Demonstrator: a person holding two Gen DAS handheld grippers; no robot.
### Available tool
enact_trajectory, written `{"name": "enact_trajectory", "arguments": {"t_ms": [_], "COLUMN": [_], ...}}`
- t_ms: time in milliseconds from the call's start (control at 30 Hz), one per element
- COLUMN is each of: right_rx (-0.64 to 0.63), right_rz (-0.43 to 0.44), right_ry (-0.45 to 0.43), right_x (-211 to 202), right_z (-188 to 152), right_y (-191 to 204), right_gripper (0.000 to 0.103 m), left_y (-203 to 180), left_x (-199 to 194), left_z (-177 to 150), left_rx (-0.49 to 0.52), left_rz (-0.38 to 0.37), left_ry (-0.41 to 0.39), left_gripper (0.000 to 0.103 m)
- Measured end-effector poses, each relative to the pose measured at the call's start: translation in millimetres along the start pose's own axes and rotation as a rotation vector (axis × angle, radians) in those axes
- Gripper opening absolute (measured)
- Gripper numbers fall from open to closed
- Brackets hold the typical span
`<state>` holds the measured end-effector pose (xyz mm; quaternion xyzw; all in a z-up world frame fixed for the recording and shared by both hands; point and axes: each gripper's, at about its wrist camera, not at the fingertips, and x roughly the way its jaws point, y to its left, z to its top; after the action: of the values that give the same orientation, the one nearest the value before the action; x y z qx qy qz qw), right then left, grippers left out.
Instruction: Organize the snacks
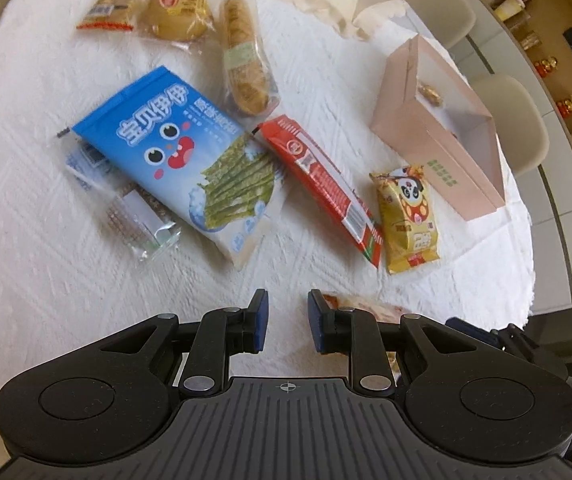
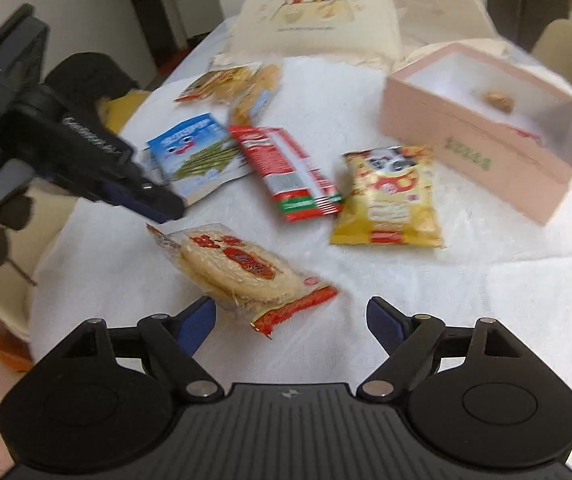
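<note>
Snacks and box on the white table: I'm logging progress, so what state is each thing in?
Pink cardboard box: open, one small brown snack inside.
Round rice-cracker packet: sealed, on the cloth, unheld.
Yellow panda packet: sealed, lying flat.
Red packet: sealed, flat.
Left gripper: open.
Right gripper: open.

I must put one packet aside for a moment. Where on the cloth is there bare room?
Bare cloth lies in front of the pink box, right of the yellow panda packet, and near the right claw. The middle is crowded: blue seaweed bag, red packet.
</note>
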<state>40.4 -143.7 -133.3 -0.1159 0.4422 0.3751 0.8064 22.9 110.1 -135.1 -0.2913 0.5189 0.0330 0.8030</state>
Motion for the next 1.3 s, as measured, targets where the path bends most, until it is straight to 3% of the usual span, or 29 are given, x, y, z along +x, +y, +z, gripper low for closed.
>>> {"name": "enact_trajectory", "arguments": {"t_ms": [100,167,300,400,500,567,667,733,900,1000,1100,1200,1267,1300], "right_rx": [-0.074,-0.154,-0.118,-0.076,-0.135,-0.162,-0.136,-0.111,-0.008,0.092,0.166,0.219,0.253,0.273], "right_rz": [0.114,0.121,-0.05,-0.192,-0.25,-0.245,-0.137,-0.099,-0.139,-0.202,-0.297,-0.365,-0.386,-0.39], "right_ry": [0.018,-0.025,-0.091,-0.107,-0.064,-0.054,-0.037,-0.017,-0.029,-0.064,-0.084,-0.087,-0.083,-0.075], "right_x": [-17,-31,-18,23,49,49,43,44,24,11,8,6,7,8], "right_z": [-1,-3,12,24,20,10,-2,-6,-13,-16,-15,-20,-26,-31], "right_y": [-1,-1,-22,-29,-23,-16,-3,3,-11,-36,-62,-86,-98,-104], "right_gripper": [0.083,0.083,0.083,0.082,0.078,0.078,0.077,0.077,0.078,0.078,0.078,0.078,0.079,0.081], "left_y": [1,0,-15,-22,-15,-9,-5,-7,-35,-60,-93,-111,-123,-126], "left_x": [-13,-17,5,28,30,24,20,20,-2,6,31,52,60,64], "left_z": [-6,-14,-42,-58,-56,-46,-28,-19,-16,-27,-47,-62,-70,-72], "left_rx": [-0.027,-0.048,-0.05,-0.08,-0.134,-0.139,-0.113,-0.088,0.118,0.199,0.384,0.444,0.514,0.537], "left_rz": [-0.002,-0.038,-0.136,-0.147,-0.14,-0.09,-0.019,0.015,0.166,0.154,0.261,0.276,0.298,0.279], "left_ry": [0.003,0.042,0.198,0.232,0.171,0.095,0.001,-0.026,-0.097,-0.087,-0.079,-0.026,-0.03,-0.024], "left_gripper": [0.025,0.025,0.025,0.025,0.025,0.025,0.038,0.039,0.039,0.039,0.039,0.04,0.056,0.073]}}
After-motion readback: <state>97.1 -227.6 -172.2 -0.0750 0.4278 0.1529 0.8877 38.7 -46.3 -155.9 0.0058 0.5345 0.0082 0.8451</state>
